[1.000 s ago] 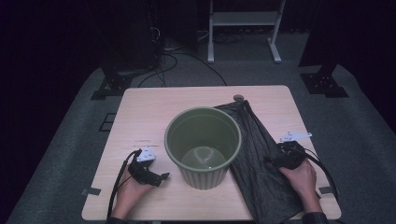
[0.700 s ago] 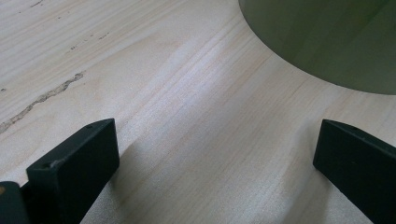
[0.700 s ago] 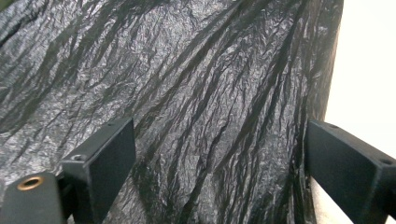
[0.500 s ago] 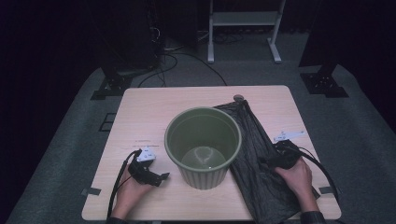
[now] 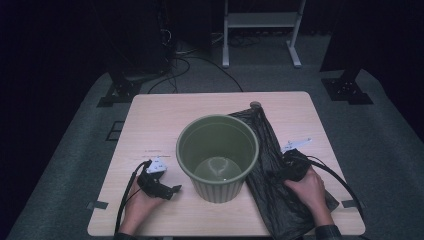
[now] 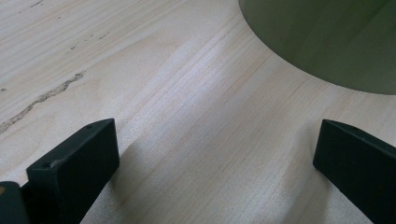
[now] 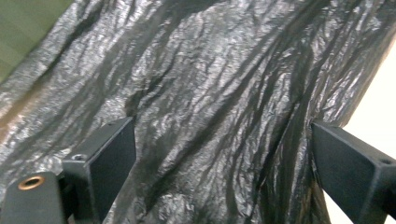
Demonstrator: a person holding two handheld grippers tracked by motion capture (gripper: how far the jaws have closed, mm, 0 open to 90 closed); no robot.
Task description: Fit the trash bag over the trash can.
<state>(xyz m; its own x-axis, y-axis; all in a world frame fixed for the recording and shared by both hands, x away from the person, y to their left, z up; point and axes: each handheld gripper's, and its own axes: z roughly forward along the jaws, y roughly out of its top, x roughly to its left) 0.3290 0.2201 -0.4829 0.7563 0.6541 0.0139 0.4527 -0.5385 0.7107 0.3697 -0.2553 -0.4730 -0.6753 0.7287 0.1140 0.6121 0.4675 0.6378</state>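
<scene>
A green plastic bin [image 5: 218, 155] stands upright and empty in the middle of the wooden table [image 5: 165, 112]. A crumpled black plastic bag [image 5: 272, 185] lies flat to its right, one edge against the bin. My right gripper [image 5: 276, 173] rests low over the bag, jaws open wide with the bag's wrinkled film [image 7: 210, 107] between them. My left gripper [image 5: 175, 189] sits on bare wood left of the bin, open, with nothing between its jaws [image 6: 215, 154]; the bin's wall [image 6: 327, 37] curves just ahead of it.
A small round brown object [image 5: 255, 105] lies at the bag's far end. Cables trail from both grippers off the table's near edge. Dark floor with stands and cables surrounds the table, and a white frame [image 5: 262, 20] stands beyond it.
My right gripper has shifted left onto the black bag, toward the bin. The left gripper, bin and bag have stayed put.
</scene>
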